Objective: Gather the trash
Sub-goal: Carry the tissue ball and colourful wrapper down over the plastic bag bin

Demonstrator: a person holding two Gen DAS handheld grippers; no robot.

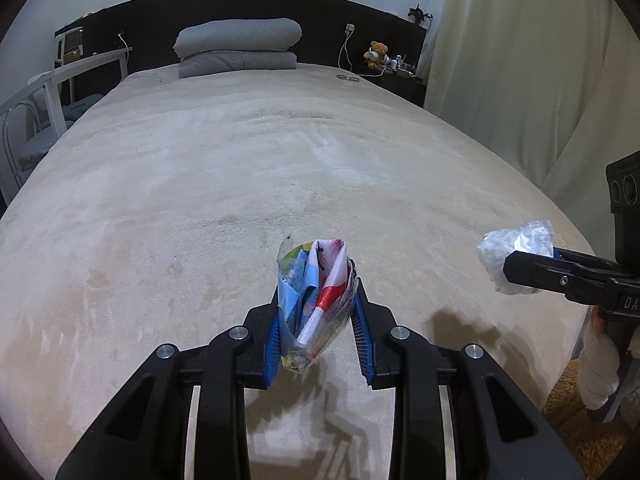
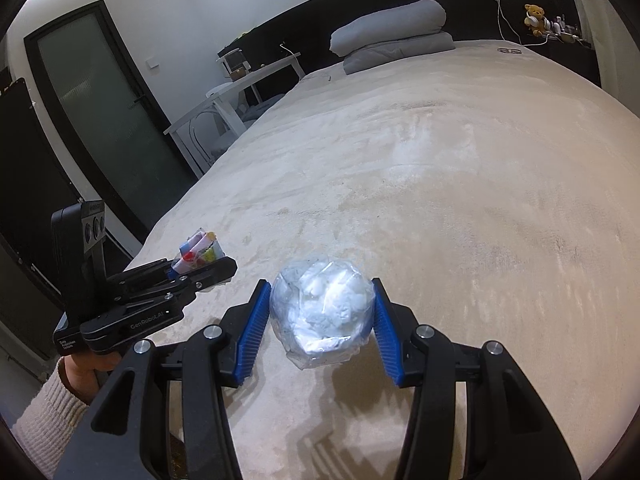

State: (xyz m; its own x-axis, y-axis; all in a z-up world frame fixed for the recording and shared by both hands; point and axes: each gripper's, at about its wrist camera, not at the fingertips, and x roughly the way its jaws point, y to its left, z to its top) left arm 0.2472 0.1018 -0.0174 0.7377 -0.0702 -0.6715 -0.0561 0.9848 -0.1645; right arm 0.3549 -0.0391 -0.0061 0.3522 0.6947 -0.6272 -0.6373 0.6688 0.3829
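Left gripper (image 1: 316, 312) level, clamping colourful wrapper (image 1: 318, 280).

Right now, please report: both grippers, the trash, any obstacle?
Left gripper shut on colorful wrapper. Right gripper shut on clear plastic wad. Both held above the bed. No obstacle near the grippers.

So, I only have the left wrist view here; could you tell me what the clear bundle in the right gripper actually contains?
Observer: The clear plastic bundle holds crumpled white tissue, gripped between the right gripper's blue pads.
Operator: Thanks. Is there a door anywhere?
Observer: Yes, a dark-framed frosted glass door stands past the bed's left side.
Operator: And my colourful wrapper?
Observer: The colourful wrapper sticks up out of the left gripper.
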